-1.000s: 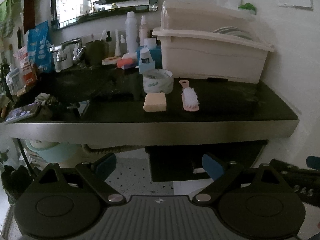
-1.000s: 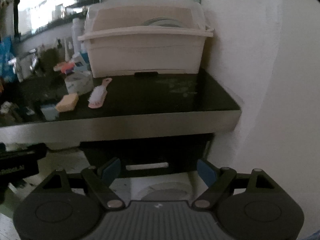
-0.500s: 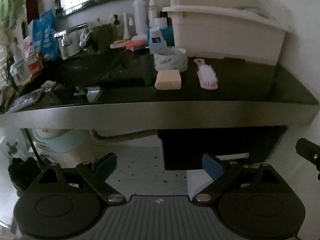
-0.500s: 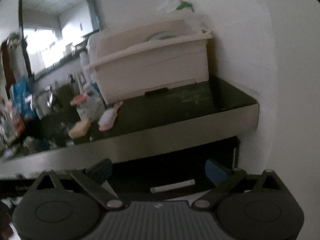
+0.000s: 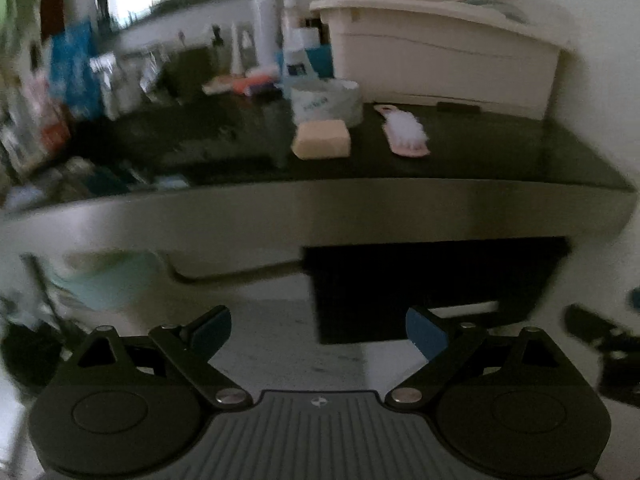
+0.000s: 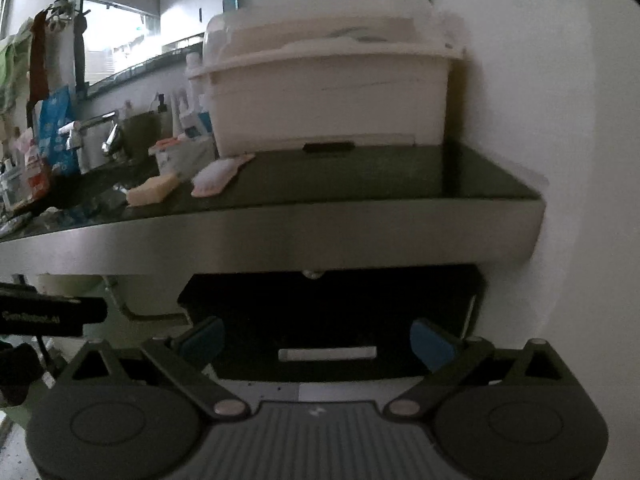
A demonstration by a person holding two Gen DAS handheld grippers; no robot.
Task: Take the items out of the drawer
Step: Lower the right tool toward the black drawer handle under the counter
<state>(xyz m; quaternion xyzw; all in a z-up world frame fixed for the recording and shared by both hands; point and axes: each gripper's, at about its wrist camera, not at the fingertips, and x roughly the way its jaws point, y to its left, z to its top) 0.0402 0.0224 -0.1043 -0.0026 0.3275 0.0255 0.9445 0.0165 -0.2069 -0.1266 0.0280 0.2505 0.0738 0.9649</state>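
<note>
We see the dark drawer (image 6: pixel 332 320) under the steel-edged countertop (image 6: pixel 280 236), shut, its pale handle (image 6: pixel 327 354) between the right gripper (image 6: pixel 318 342) fingertips in view but beyond them. Right jaws stand wide, empty. Left gripper (image 5: pixel 318 330) jaws are opening, nothing between them (view blurred). On top: sponge (image 5: pixel 321 145), brush (image 5: pixel 404 131), dish rack (image 6: pixel 328 92).

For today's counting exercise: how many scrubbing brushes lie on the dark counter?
1. The pink brush lies on the counter, right of the yellow sponge and in front of the cream bin. The blurred clutter by the tap may hide others.
</note>
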